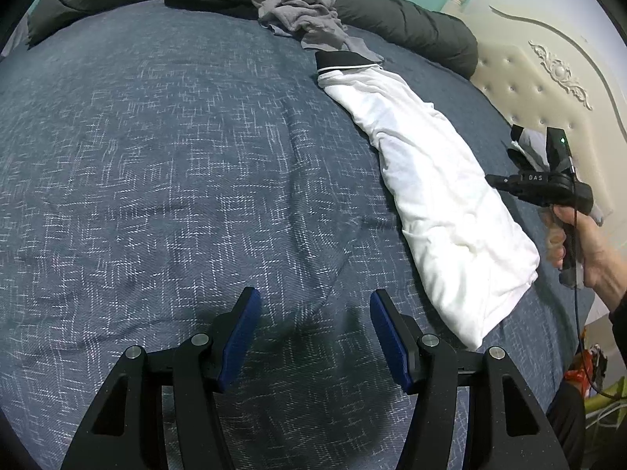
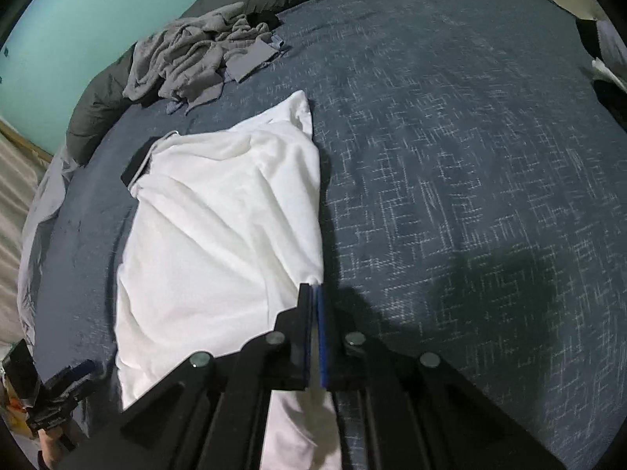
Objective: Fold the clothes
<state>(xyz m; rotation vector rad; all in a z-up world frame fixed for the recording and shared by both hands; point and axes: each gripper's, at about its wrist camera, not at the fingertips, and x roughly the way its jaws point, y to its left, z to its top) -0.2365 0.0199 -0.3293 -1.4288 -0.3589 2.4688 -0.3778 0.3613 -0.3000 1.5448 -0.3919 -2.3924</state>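
White garment (image 2: 219, 227) lies folded lengthwise on the blue bed cover (image 1: 156, 156), black collar end pointing toward the grey crumpled clothes (image 1: 282, 4) by the dark duvet (image 1: 411, 19). My right gripper (image 2: 313, 293) is clamped on the garment's near corner, cloth pinched between the blue pads. My left gripper (image 1: 315, 313) hangs above bare cover with jaws apart and nothing between them; the garment lies off to its right, not touching. Lettering on the right gripper's body, seen from the left wrist, reads "DAS". Right hand (image 1: 588, 250) wraps the handle.
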